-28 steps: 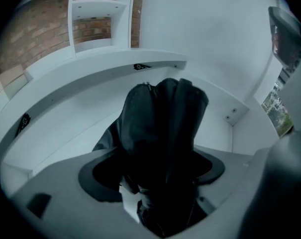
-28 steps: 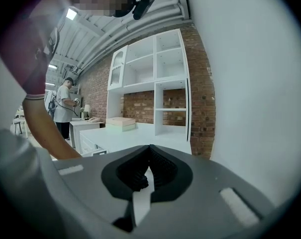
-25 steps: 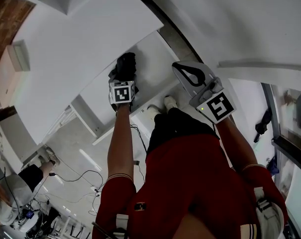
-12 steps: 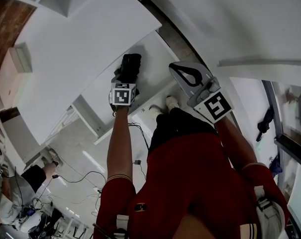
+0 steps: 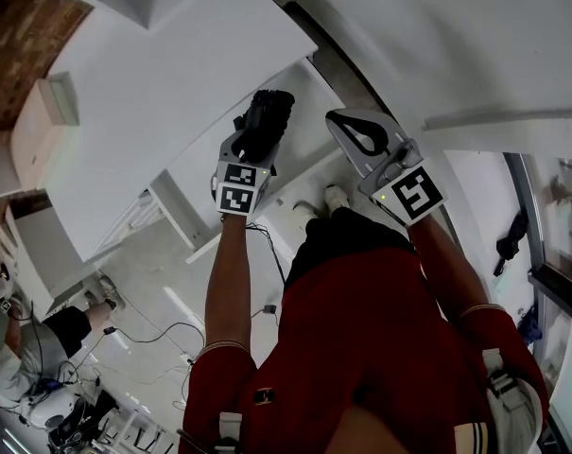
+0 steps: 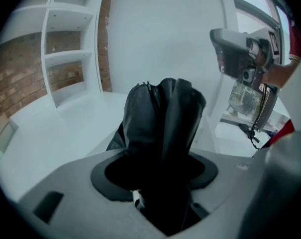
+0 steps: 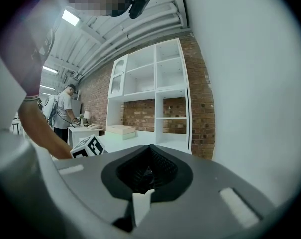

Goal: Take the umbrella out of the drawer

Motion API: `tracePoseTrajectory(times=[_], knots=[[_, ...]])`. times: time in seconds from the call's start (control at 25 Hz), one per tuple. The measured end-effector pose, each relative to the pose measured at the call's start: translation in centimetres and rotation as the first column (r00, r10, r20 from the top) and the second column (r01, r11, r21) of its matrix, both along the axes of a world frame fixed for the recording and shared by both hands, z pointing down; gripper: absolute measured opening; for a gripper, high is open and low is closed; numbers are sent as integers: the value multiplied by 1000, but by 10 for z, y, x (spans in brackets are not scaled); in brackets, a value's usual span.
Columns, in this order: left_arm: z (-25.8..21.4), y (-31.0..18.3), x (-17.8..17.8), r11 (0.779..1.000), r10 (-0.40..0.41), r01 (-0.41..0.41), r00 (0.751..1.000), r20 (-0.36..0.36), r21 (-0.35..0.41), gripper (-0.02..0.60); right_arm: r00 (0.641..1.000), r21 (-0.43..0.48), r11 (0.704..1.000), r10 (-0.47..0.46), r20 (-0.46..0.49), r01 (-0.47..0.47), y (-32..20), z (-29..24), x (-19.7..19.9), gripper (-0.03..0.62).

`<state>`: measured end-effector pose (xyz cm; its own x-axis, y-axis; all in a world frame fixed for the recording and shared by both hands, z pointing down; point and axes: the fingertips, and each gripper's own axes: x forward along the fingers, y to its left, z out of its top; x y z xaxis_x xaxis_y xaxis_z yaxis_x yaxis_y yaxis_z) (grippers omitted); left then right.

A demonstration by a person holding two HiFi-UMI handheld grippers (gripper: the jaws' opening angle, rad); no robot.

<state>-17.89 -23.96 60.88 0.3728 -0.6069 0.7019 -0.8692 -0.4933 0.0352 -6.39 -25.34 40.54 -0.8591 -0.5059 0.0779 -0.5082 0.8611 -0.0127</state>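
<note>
The black folded umbrella [image 5: 268, 119] hangs above the open white drawer [image 5: 196, 183], and my left gripper [image 5: 259, 138] is shut on it. That gripper's jaws have just been closing around the umbrella. In the left gripper view the umbrella [image 6: 162, 118] fills the space between the jaws of my left gripper [image 6: 160, 138] and hides the pads. My right gripper [image 5: 338, 127] is held level to the right of the drawer, shut and with nothing in it. Its own view shows my right gripper [image 7: 149, 156] with the pads meeting, and it also appears as the right gripper [image 6: 240, 59] in the left gripper view.
The white cabinet top [image 5: 153, 74] lies left of the drawer. White shelves against a brick wall [image 7: 155, 83] stand ahead. The wearer's feet [image 5: 335, 197] are below the drawer. Cables [image 5: 144, 334] run over the floor, and another person [image 5: 21, 348] is at the lower left.
My left gripper has risen out of the drawer with the umbrella in it and rolled a little. The right gripper has stayed where it was.
</note>
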Motion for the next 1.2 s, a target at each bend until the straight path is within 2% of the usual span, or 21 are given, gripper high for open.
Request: tracePoseTrajectory(times=[0.2, 0.4, 0.56, 0.76, 1.0, 1.2], knots=[[-70, 3, 0, 986, -55, 70, 994, -98, 149, 256, 999, 17, 1000, -9, 31, 9, 10, -16, -4, 12], [-133, 15, -5, 945, -104, 146, 983, -154, 294, 256, 999, 33, 999, -36, 34, 35, 25, -30, -3, 12], [-176, 33, -11, 900, -138, 211, 968, -211, 380, 256, 997, 54, 997, -52, 61, 48, 35, -46, -6, 12], [-223, 55, -23, 827, -188, 309, 939, -287, 470, 256, 992, 93, 993, -87, 96, 79, 50, -69, -15, 12], [-264, 78, -30, 751, -215, 402, 899, -382, 524, 256, 984, 128, 985, -128, 124, 112, 63, -92, -22, 12], [-291, 91, -35, 704, -212, 430, 887, -411, 566, 256, 979, 151, 981, -145, 144, 124, 72, -106, -26, 12]])
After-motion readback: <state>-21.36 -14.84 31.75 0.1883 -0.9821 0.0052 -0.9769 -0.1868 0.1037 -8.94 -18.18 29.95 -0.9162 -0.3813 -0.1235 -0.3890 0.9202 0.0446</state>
